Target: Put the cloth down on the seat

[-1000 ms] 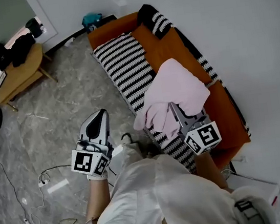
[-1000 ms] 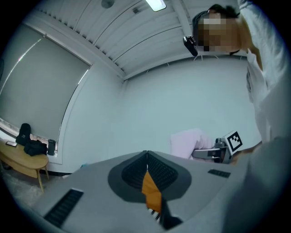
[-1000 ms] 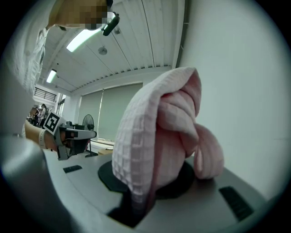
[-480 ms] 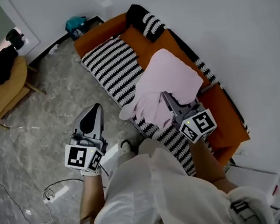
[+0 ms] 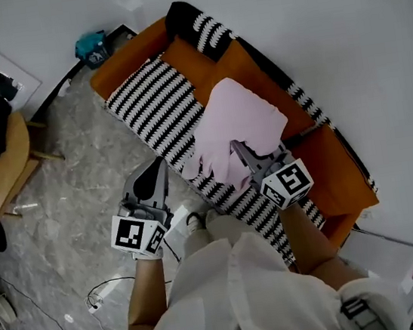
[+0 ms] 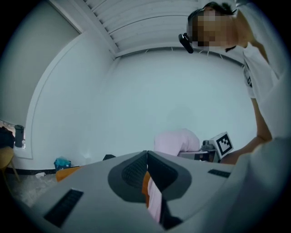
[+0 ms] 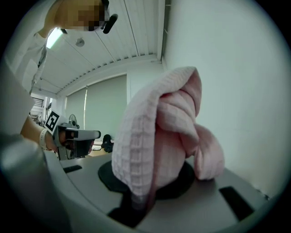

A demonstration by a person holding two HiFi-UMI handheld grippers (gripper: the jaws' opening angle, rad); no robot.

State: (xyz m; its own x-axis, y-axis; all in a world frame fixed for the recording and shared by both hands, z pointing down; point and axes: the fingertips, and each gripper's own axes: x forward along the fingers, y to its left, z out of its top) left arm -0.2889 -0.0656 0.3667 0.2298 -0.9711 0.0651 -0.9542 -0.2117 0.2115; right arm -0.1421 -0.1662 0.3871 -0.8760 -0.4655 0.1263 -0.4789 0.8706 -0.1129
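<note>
Left gripper [image 5: 153, 181]: held over the floor just off the front edge of the sofa, jaws pressed together, nothing gripped between them.

Cloth [image 5: 236, 118]: pinched at one bunched edge by the right gripper [image 5: 236, 150] and carried above the middle of the sofa, over the line where the striped seat [image 5: 156, 103] meets the orange back cushions [image 5: 215, 64]. Contact with the sofa cannot be confirmed.

Appearance: pale pink, waffle-textured weave, soft and thick. It is gathered into loose folds and a rounded lobe that droops over the jaws.

Risks, judged:
- If released here, the cloth is likely to land partly on the back cushions, since it hangs near the rear edge of the seat.
- A crumpled heap is expected, as it is bunched.
- Folds draped over the jaws may snag when they part.
</note>
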